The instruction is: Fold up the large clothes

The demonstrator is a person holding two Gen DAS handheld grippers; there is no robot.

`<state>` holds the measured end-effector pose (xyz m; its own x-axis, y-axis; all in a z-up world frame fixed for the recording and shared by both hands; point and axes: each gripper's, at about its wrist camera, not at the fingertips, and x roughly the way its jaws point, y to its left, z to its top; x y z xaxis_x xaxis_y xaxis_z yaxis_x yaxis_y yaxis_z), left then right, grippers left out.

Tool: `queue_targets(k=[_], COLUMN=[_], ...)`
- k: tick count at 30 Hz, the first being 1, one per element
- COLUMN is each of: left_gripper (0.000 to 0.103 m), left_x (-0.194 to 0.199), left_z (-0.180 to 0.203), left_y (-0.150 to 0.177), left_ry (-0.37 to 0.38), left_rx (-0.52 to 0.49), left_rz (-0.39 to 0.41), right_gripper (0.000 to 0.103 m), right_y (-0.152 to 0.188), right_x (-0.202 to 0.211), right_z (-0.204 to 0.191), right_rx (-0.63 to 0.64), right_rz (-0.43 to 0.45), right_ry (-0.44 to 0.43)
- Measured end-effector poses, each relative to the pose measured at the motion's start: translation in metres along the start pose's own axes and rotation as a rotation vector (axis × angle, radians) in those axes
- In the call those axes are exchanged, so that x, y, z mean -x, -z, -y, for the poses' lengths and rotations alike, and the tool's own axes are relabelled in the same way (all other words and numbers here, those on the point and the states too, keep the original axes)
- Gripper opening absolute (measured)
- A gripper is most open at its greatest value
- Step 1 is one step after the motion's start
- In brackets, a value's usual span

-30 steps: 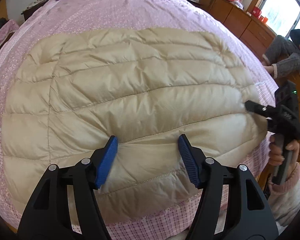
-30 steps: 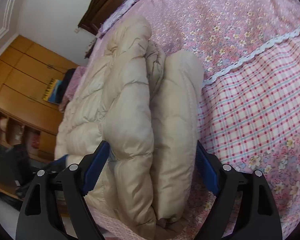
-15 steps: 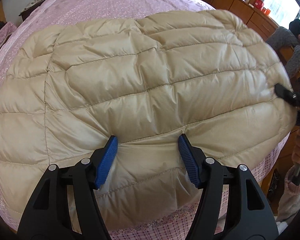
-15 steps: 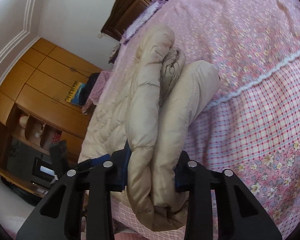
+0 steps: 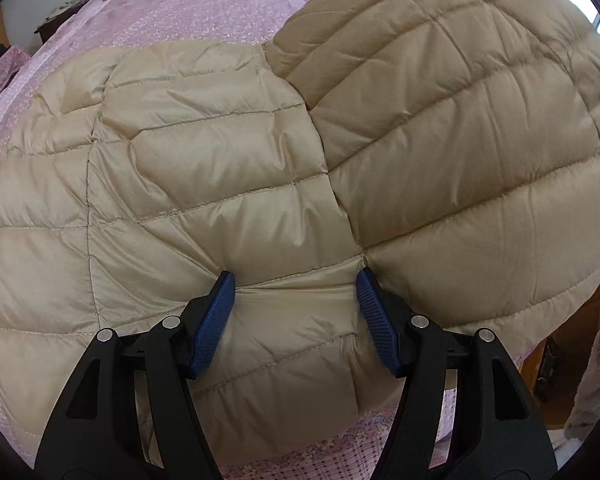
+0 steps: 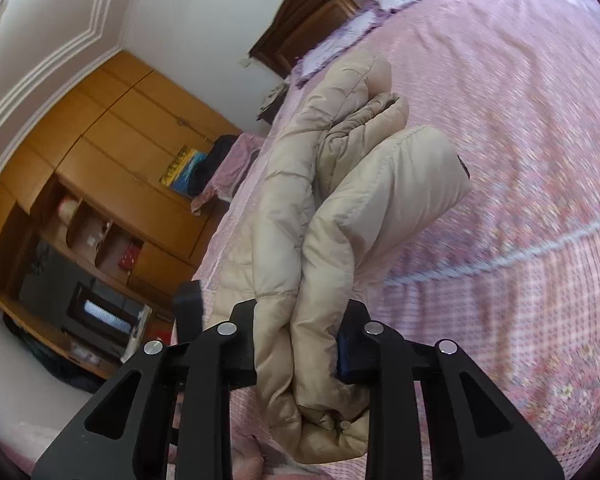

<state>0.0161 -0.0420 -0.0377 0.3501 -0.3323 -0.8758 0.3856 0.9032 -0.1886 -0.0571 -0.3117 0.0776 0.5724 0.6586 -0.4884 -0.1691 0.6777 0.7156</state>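
Now right gripper point(image 6: 300, 350) clamps the down jacket point(image 6: 340, 208); left gripper point(image 5: 296, 312) spread wide over it

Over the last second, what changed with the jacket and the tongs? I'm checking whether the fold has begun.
The right tongs closed on the beige down jacket's bunched edge and lifted it, swinging the right half up and leftward over the rest. The left tongs stayed open, pressed on the near hem at the fold line. The left half still lies flat on the pink bed.
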Motion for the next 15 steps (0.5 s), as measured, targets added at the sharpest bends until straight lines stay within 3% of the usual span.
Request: queue_targets(k=[4,15], left_gripper=[0.062,0.062], left_x=[0.025,0.079], left_z=[-0.014,-0.077], left_y=[0.004,0.023], left_ry=[0.023,-0.169], left_rx=[0.046,0.179], left_rz=[0.037,0.112], right_gripper=[0.023,0.023], right_y=[-0.01,-0.022], right_x=[-0.015,-0.037], right_z=[-0.029,-0.047], right_rx=[0.067,0.122], right_rz=[-0.011,-0.024], right_ry=[0.021,0.025])
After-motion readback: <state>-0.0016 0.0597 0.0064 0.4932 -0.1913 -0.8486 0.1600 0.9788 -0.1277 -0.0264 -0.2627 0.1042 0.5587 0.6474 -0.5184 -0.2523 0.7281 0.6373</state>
